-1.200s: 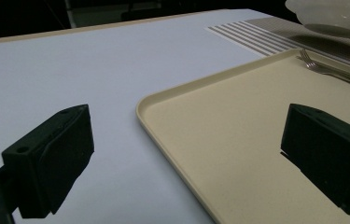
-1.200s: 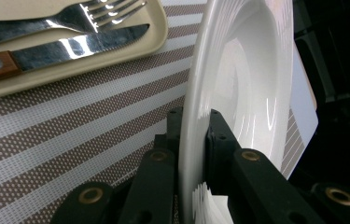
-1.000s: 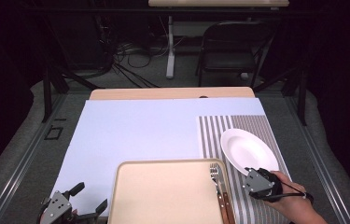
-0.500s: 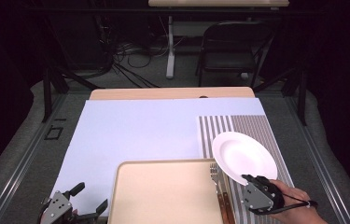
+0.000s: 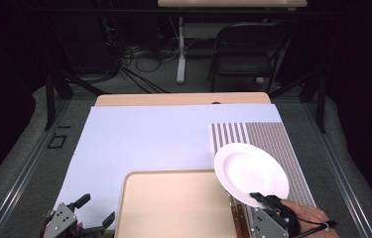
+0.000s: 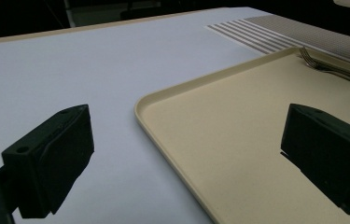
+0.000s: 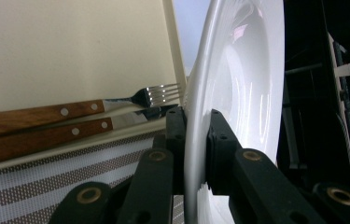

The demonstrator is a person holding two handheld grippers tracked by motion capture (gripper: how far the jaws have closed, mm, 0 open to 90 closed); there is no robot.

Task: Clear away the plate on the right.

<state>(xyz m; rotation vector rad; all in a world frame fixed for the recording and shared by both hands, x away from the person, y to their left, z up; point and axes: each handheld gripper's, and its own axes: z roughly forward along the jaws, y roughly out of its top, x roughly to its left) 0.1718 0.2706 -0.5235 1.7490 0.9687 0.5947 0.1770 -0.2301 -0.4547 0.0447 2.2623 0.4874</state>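
Observation:
My right gripper (image 5: 263, 197) is shut on the near rim of a white plate (image 5: 251, 173) and holds it tilted above the placemat, overlapping the right edge of the beige tray (image 5: 173, 208). In the right gripper view the two jaws pinch the plate (image 7: 242, 84) edge-on at the right gripper (image 7: 195, 140). A fork (image 7: 158, 95) and a wooden-handled knife (image 7: 42, 135) lie side by side along the tray's right edge. My left gripper (image 5: 97, 208) rests open at the tray's front left corner. In its own view the left gripper (image 6: 186, 126) stands wide over the tray (image 6: 238, 154) rim with nothing between the jaws.
A striped placemat (image 5: 273, 139) lies at the right on a pale sheet (image 5: 149, 139) that covers the wooden table (image 5: 173, 99). Behind the table a folding chair (image 5: 248, 54) stands on the floor among cables.
The right gripper has lifted the plate off the placemat and carried it left, toward the tray. The left gripper has stayed where it was.

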